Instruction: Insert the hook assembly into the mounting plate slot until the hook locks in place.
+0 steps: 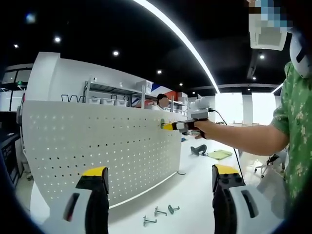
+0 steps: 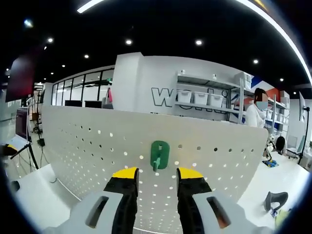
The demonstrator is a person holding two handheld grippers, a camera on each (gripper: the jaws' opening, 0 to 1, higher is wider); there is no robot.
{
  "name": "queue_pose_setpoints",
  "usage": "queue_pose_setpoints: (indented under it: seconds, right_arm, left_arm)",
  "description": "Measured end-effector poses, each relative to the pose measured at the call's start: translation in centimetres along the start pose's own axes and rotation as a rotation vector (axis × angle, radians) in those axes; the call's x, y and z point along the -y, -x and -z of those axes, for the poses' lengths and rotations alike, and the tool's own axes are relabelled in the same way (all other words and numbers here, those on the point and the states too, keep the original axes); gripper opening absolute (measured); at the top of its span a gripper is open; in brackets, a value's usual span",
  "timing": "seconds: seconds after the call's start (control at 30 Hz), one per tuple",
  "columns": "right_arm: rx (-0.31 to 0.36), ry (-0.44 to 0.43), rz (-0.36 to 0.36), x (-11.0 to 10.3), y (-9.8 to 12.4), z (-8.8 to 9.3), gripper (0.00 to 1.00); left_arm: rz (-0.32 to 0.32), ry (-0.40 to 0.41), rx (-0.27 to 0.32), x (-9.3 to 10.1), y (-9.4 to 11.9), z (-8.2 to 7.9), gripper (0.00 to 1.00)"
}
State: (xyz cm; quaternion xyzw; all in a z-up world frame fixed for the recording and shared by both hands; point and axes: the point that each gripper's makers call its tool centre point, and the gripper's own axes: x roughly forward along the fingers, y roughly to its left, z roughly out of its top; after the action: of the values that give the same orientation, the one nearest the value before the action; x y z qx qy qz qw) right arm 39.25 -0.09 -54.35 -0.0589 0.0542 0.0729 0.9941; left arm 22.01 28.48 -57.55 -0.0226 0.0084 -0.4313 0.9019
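Observation:
A white pegboard mounting plate stands upright on the white table. A green hook assembly sits against the board near its top edge, its peg pointing toward me. My right gripper is open, with its yellow-tipped jaws just short of the hook on either side and a gap left to each. In the left gripper view, a person's hand holds the right gripper at the green hook. My left gripper hangs back from the board, wide open and holding nothing.
Three loose metal hooks lie on the table in front of the board. A black object and a green cloth lie farther back. Shelves with bins and a standing person are behind the board.

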Motion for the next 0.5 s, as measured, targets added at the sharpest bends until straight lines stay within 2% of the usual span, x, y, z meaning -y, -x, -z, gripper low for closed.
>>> queue_pose_setpoints:
  seconds: [0.5]
  right_arm:
    - [-0.010,0.006,-0.012,-0.4,1.8,1.1,0.32]
  left_arm:
    - [0.003,-0.004,-0.012,0.4,0.2,0.3,0.90]
